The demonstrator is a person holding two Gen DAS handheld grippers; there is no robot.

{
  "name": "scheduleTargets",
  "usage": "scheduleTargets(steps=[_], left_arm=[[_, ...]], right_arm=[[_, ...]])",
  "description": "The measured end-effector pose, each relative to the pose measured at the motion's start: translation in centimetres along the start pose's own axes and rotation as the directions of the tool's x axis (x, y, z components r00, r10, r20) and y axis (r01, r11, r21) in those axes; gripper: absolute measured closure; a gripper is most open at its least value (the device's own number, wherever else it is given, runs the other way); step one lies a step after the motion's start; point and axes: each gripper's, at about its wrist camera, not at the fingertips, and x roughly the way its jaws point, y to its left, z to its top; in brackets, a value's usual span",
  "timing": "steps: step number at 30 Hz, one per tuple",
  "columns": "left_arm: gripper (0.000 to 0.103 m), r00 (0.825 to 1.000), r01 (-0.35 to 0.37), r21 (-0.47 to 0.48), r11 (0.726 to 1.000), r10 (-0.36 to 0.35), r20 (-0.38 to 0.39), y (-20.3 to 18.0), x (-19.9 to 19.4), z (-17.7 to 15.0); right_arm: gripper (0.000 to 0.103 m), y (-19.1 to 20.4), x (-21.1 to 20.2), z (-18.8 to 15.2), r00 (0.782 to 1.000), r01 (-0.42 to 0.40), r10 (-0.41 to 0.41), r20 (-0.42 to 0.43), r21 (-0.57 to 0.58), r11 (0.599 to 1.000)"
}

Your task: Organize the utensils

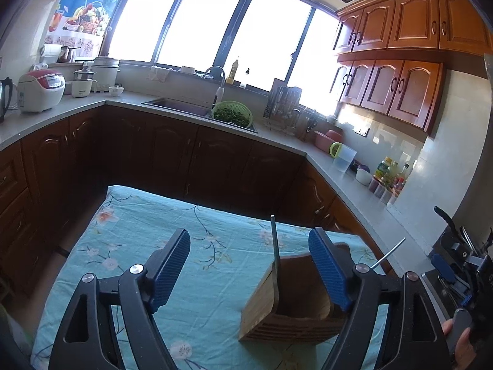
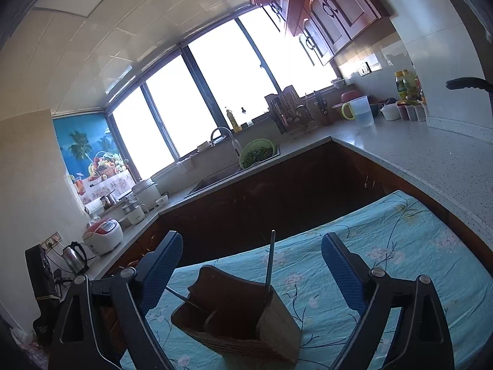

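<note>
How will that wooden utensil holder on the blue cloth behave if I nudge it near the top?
The wooden utensil holder looks rigid and fairly heavy, so it probably won't flex. It stands tall on soft floral cloth, so a high push may tip it rather than slide it. The thin metal utensils leaning inside would likely rattle or shift.

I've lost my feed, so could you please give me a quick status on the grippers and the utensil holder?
Left gripper open, empty. Right gripper open, empty. Wooden utensil holder upright on blue floral cloth, two utensil handles sticking out. Nothing in the way.

home kitchen | sink (image 1: pixel 178 106) | rice cooker (image 1: pixel 40 91) | wooden wall cabinets (image 1: pixel 400 30)
</note>
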Motion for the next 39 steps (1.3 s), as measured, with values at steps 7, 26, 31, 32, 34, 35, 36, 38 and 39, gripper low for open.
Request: scheduleTargets(steps=[7, 26, 31, 32, 34, 35, 36, 38, 39], left_arm=[[0.02, 1.0, -0.015, 0.008, 1.0, 0.015, -0.014, 0.9, -5.0, -2.6], [0.019, 0.973, -0.026, 0.01, 1.0, 0.028, -0.228, 1.5, -10.9, -9.1], [0.019, 0.959, -0.015, 0.035, 0.999, 0.024, -0.283, 0.2, -10.3, -10.0], [0.019, 0.955, -0.011, 0.044, 0.999, 0.024, -0.295, -0.1, -10.1, -10.1], [0.019, 0.947, 0.002, 0.063, 0.998, 0.019, -0.32, -0.7, -9.6, -10.4], [0.019, 0.943, 0.009, 0.073, 0.997, 0.016, -0.332, -0.9, -9.3, -10.4], [0.019, 0.94, 0.014, 0.084, 0.996, 0.016, -0.341, -1.2, -9.1, -10.4], [0.02, 0.935, 0.017, 0.102, 0.995, 0.02, -0.354, -1.7, -8.7, -10.4], [0.02, 0.931, 0.02, 0.109, 0.994, 0.021, -0.364, -1.8, -8.4, -10.5]], right_arm=[[0.008, -1.2, -4.9, -2.7, 0.999, 0.026, -0.025, -0.037, 0.012, 1.0], [0.007, -4.1, -12.6, -13.0, 0.952, 0.16, -0.162, -0.259, -0.028, 0.987], [0.007, -4.5, -12.6, -14.4, 0.94, 0.174, -0.178, -0.29, -0.041, 0.984], [0.007, -4.5, -12.4, -14.5, 0.938, 0.174, -0.178, -0.299, -0.039, 0.984], [0.007, -4.5, -12.0, -14.8, 0.933, 0.171, -0.175, -0.314, -0.04, 0.984], [0.007, -4.4, -11.8, -14.8, 0.932, 0.168, -0.173, -0.32, -0.043, 0.985], [0.007, -4.3, -11.6, -14.8, 0.93, 0.165, -0.171, -0.324, -0.048, 0.985], [0.007, -4.1, -11.0, -14.8, 0.926, 0.164, -0.178, -0.332, -0.069, 0.984], [0.008, -4.1, -10.8, -14.9, 0.924, 0.164, -0.181, -0.336, -0.081, 0.983]])
